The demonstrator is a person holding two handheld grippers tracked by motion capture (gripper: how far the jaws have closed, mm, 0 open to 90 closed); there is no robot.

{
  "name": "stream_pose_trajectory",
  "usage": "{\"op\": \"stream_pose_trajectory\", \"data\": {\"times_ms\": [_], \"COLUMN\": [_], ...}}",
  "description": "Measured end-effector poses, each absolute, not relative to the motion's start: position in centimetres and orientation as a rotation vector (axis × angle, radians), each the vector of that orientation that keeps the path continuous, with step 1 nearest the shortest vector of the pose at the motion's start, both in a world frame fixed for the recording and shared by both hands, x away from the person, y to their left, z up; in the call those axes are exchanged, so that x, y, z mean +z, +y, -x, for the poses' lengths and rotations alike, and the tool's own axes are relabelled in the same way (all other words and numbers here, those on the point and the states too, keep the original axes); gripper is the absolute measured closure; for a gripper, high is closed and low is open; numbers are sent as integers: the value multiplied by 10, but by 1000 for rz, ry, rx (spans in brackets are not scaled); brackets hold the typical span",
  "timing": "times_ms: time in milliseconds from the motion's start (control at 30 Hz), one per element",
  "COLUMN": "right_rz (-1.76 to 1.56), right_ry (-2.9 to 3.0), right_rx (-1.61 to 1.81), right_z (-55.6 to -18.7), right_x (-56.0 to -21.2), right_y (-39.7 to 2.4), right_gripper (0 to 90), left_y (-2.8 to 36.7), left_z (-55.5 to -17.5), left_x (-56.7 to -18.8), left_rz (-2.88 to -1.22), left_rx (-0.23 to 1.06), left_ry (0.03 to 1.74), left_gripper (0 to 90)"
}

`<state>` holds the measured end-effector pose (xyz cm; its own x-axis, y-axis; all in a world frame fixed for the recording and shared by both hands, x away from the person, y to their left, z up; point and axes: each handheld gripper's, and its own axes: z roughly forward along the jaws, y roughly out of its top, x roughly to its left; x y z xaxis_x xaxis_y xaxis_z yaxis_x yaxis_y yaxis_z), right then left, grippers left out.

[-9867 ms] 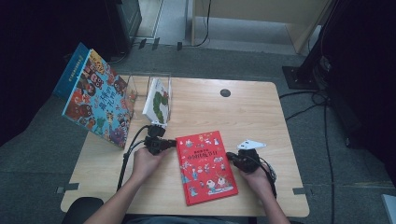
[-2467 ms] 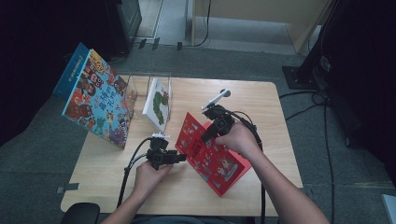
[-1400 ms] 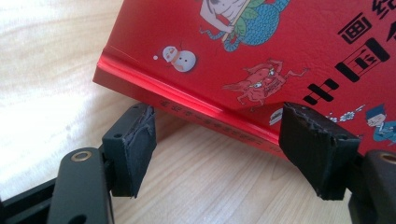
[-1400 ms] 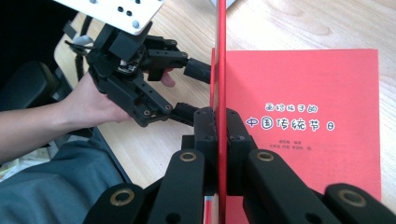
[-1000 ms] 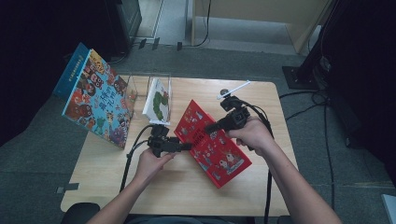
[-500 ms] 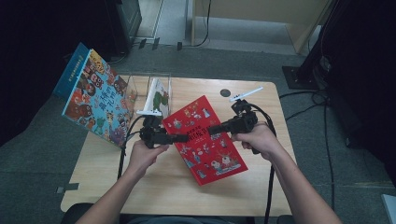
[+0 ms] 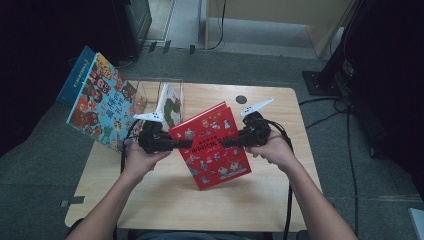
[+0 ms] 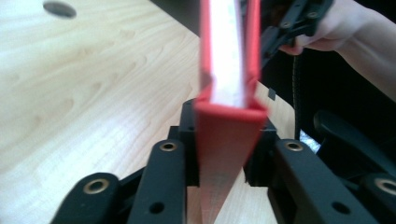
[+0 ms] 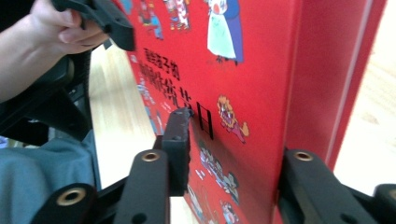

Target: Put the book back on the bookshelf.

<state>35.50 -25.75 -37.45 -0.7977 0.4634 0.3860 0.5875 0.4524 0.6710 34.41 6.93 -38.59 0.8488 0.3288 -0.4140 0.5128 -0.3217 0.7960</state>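
A red picture book stands tilted above the wooden table, held up between both hands. My left gripper is at the book's left edge. In the left gripper view its jaws have just been closing and its pads press on the red cover. My right gripper reaches in from the spine side. Its jaws have just been opening: one pad stands by the front cover and the other jaw is behind the spine, so the book sits loosely between them.
A clear book stand at the back left holds a white book with green art. A large colourful book leans at the table's left edge. A round cable hole is at the back. Cables trail off the right side.
The red book has swung more upright and shifted toward the middle. The left gripper rose and closed on its left edge. The right gripper's jaws spread apart around the spine side.
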Motion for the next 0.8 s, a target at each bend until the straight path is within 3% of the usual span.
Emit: {"op": "stream_pose_trajectory", "data": {"times_ms": [233,400,800], "right_rz": [916,1041,1053], "right_ry": [-2623,-2595,-2637], "right_rx": [-1350,-1383,-1402], "right_z": [-356,-358,-355], "right_x": [-374,-374,-381], "right_y": [-256,-262,-255], "right_gripper": [554,599,587], "left_y": [69,71,71], "left_z": [-339,-338,-340], "left_x": [-371,-369,-359], "left_rz": [-2007,-2010,-2094], "left_rx": [-69,-58,13], "left_ry": [587,593,541], "left_gripper": [774,802,798]}}
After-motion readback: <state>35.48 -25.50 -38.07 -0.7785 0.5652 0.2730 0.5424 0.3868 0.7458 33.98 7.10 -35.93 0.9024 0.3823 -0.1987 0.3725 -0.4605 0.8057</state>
